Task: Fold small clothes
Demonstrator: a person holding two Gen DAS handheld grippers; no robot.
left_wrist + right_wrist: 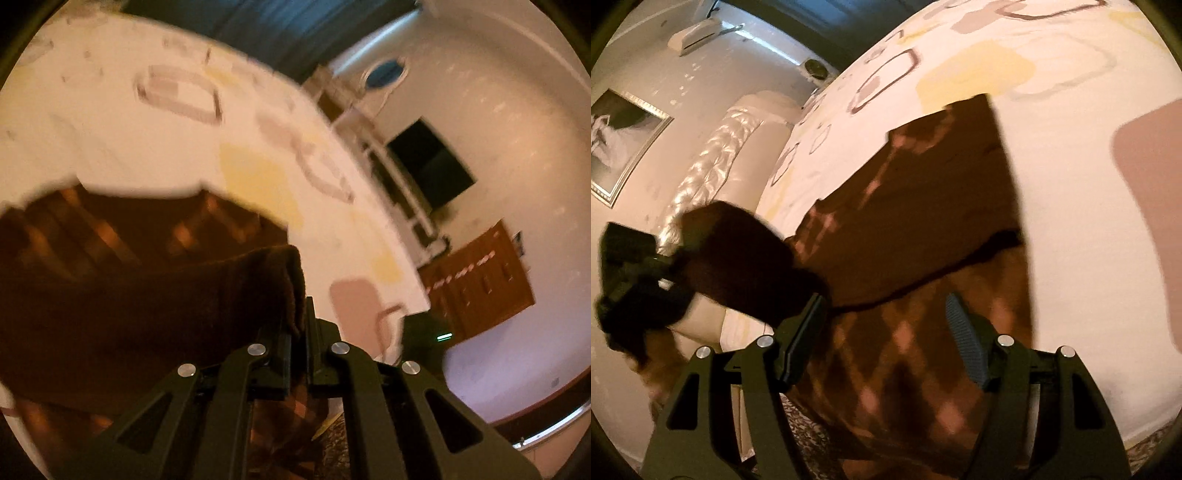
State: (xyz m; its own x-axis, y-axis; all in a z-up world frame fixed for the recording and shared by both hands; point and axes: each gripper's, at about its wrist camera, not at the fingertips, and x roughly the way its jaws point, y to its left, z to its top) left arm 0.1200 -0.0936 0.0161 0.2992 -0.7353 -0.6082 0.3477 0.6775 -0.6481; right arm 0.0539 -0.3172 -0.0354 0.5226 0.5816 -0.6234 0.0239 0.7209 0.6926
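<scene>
1. Left wrist view: pretty smeary with motion blur. Left gripper [298,325] clamped tight on a folded edge of the brown sweater [140,306], fingers nearly together with just fabric between them.
2. Same view: lifted sleeve or flap filling the near left, hiding most of the garment underneath. Only a strip of the diamond pattern peeking out farther back and below the gripper frame.
3. Same view: sweater lying on the white bedsheet [110,140], printed with blurred yellow, pink and outlined shapes. Hard to read any of the print cleanly.
4. Same view, far right: dark screen [430,164] on the wall and a wooden cabinet [480,280], both tilted and soft. Small green light near the bed edge, source impossible to tell.
5. Right wrist view: right gripper [886,336] spread wide, hovering over the sweater [923,236], nothing pinched between the fingers, blue ribbed pad showing on the right finger.
6. Same view: sweater spread across the sheet [1071,258], near end cut off behind the gripper frame.
7. Same view, left: the other gripper [674,266] pulling up a dark bunch of fabric; its fingertips buried in cloth and blurred.
8. Same view, far left: padded headboard [713,162] and framed picture [620,144], partly cropped by the lens edge.
</scene>
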